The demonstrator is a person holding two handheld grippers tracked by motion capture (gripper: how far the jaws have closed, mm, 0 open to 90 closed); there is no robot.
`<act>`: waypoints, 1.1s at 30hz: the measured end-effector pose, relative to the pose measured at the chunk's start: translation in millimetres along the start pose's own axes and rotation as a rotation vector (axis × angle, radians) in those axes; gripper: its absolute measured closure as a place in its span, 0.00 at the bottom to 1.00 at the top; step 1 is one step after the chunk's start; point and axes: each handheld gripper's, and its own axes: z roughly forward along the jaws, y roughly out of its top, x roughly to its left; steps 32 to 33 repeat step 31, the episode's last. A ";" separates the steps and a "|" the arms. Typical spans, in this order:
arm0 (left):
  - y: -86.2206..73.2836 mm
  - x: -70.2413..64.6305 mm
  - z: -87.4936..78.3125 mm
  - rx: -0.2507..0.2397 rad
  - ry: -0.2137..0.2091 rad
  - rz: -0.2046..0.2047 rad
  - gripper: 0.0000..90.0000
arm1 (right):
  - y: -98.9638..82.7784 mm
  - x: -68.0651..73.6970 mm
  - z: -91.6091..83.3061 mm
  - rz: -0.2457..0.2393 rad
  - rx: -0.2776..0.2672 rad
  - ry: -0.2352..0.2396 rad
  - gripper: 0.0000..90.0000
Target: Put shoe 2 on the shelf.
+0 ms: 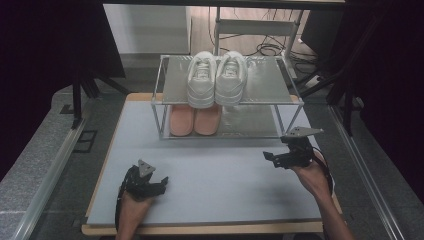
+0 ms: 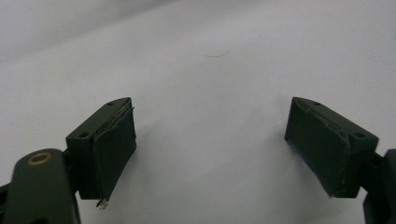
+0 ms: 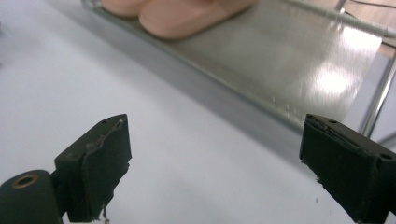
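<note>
While both grippers stood empty with jaws spread, the pink shoes (image 1: 195,120) lay on the rack's lower shelf (image 1: 250,125), toes toward the person, at eleven o'clock from the right gripper (image 1: 280,156), the nearer one; the left gripper (image 1: 150,186) rested on the table (image 1: 225,185).

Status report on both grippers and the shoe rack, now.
Left gripper open, empty, low over the table mat. Right gripper open, empty, near the rack. White shoes on top shelf, pink shoes below. Nothing in the way.
</note>
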 end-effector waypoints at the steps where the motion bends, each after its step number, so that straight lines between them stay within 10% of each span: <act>1: 0.0 0.0 0.0 0.000 0.000 0.000 0.18 | -8.9 -0.5 2.7 0.003 0.010 -0.006 0.10; 17: 0.0 -0.2 -0.2 0.001 0.002 0.005 0.18 | -82.6 -3.6 38.3 0.072 0.069 -0.031 0.09; 33: 0.0 0.4 0.1 0.003 -0.006 -0.004 0.18 | -89.4 1.2 45.4 0.046 0.089 -0.042 0.11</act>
